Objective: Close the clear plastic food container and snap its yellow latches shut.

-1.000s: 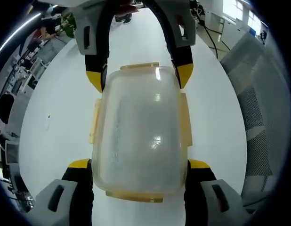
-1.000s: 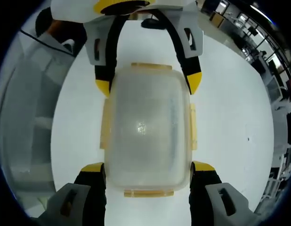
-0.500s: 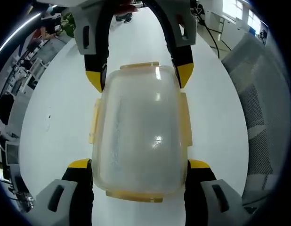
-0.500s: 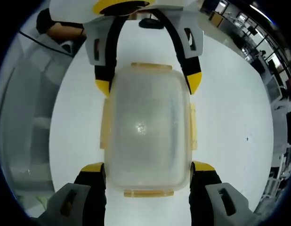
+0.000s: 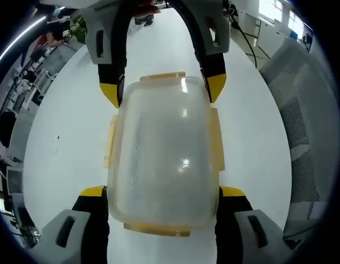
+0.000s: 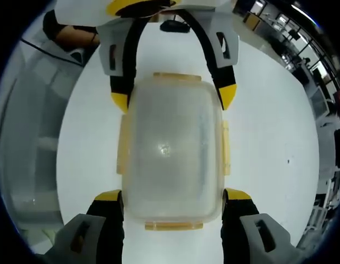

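Note:
A clear plastic food container (image 5: 162,154) lies on a white table with its frosted lid on top. Yellow latches (image 5: 215,140) stick out flat along its edges. In the left gripper view my left gripper (image 5: 163,192) clasps the near end, one yellow-tipped finger pressed against each side. My right gripper (image 5: 162,91) holds the far end the same way. The right gripper view shows the same container (image 6: 170,148) from the other end, with my right gripper (image 6: 173,197) on the near end, my left gripper (image 6: 173,99) on the far end and a side latch (image 6: 225,146) flared outward.
The white table (image 5: 65,137) spreads wide on both sides of the container. A large clear plastic bin (image 6: 32,143) stands beside it, seen also as a bin (image 5: 302,126) in the left gripper view. An office room lies beyond the table's edge.

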Tool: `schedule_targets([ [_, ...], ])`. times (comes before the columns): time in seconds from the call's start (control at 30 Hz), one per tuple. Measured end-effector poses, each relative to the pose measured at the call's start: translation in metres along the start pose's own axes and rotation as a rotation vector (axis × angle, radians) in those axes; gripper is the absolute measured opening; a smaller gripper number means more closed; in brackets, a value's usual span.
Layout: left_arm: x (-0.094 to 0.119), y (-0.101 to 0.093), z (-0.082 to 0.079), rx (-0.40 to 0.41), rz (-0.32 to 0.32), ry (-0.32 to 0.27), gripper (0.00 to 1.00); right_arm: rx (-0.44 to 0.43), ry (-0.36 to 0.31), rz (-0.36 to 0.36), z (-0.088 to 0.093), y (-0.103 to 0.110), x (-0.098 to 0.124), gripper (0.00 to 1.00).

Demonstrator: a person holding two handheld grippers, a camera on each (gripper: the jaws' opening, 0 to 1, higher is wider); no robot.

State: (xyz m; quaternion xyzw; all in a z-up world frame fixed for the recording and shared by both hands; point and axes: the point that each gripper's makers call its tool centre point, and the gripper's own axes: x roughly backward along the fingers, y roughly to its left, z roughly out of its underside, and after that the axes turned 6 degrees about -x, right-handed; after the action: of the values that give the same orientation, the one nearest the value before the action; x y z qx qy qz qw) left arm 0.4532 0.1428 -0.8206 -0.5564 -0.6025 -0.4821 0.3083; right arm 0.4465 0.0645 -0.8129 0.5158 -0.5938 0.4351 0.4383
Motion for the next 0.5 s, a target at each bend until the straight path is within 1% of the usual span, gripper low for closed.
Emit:
schedule_targets([
  [0.3,0.0,0.0007,-0.0001,0.0,-0.003,0.002,0.8,-0.008,0.005,0.012,0.0001,-0.0007,0.0002,0.73],
  [0.43,0.001,0.001,-0.0007,-0.005,-0.006,-0.01,0.81,-0.016,-0.023,0.017,0.0002,-0.0011,0.0013,0.73],
  [0.5,0.0021,0.0011,-0.001,-0.002,-0.011,-0.015,0.81,-0.027,-0.06,0.026,-0.0005,-0.0014,0.0017,0.74],
])
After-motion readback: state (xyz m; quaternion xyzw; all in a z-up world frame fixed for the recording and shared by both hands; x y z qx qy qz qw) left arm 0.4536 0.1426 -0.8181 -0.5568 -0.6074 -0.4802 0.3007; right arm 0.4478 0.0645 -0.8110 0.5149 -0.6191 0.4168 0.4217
